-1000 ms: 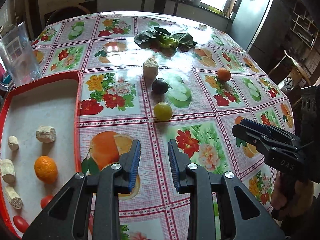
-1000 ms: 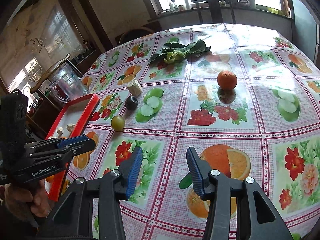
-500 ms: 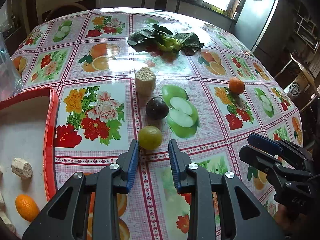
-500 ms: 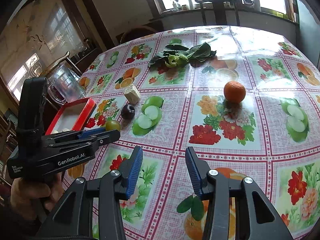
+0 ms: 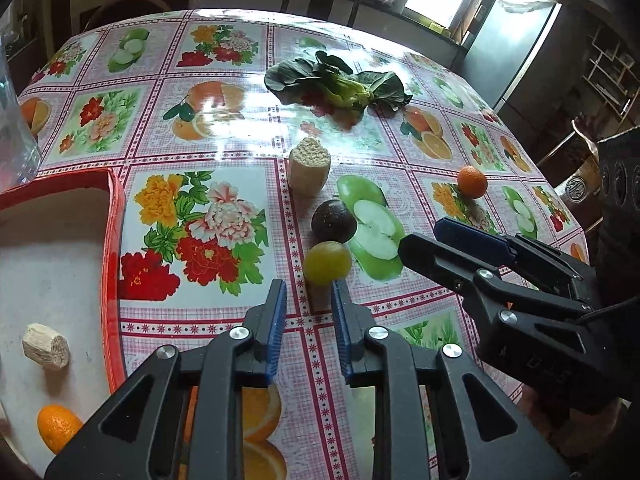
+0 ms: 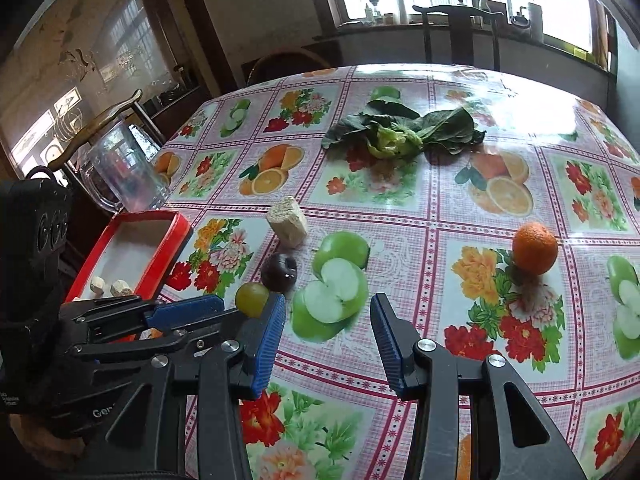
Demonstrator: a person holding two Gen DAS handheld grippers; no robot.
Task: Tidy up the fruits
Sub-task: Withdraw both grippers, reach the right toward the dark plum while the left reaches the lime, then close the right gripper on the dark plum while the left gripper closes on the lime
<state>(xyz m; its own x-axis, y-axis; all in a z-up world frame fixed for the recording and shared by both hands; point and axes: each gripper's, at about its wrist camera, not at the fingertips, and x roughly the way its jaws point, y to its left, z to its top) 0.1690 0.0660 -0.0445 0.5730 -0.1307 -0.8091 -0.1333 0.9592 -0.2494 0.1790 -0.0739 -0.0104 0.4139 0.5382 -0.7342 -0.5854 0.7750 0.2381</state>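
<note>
Leafy greens (image 5: 340, 84) and a clear jug (image 6: 120, 172) on the floral tablecloth (image 5: 224, 128)

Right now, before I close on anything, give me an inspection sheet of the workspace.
Surface: glossy fruit-and-flower print tablecloth.
Job's things: yellow-green round fruit just ahead of the left fingertips; dark purple round fruit behind it; small orange mandarin alone on the right of the left wrist view; red-rimmed tray on the left holds another orange and a pale chunk.
Clutter: pale cut stalk piece standing upright; leafy green vegetable; clear plastic jug.
Grippers: left gripper jaws opening, nothing between them; right gripper open, empty.
Cables: nothing seen.
Surroundings: dark wooden chair, bright windows.
</note>
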